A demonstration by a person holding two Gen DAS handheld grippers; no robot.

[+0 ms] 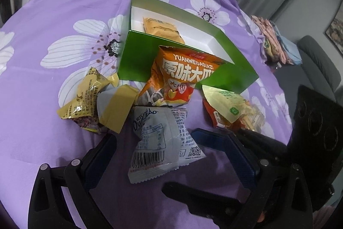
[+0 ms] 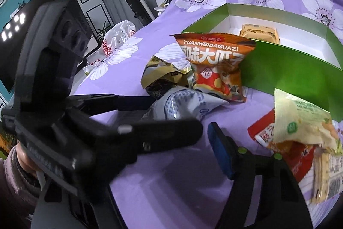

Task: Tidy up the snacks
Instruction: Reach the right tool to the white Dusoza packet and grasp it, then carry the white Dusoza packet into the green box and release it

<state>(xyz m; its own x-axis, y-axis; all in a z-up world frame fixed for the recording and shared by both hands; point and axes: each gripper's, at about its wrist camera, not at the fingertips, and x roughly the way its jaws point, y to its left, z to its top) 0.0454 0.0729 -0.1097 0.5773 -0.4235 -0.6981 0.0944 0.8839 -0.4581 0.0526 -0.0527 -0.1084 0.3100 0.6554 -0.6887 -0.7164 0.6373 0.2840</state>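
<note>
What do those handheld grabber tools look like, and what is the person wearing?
Both are black plastic. The left gripper has two fingers with blue pads and silver screws. The right gripper has blue pads too, with green screws. A fuzzy grey-mauve sleeve shows.

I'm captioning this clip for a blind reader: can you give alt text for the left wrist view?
The left hand-held gripper, jaws open, straddles a grey-white snack packet on a purple floral cloth. Beyond it, an orange sunflower-seed bag leans against an open green box holding one tan packet; yellow packets lie left.
</note>
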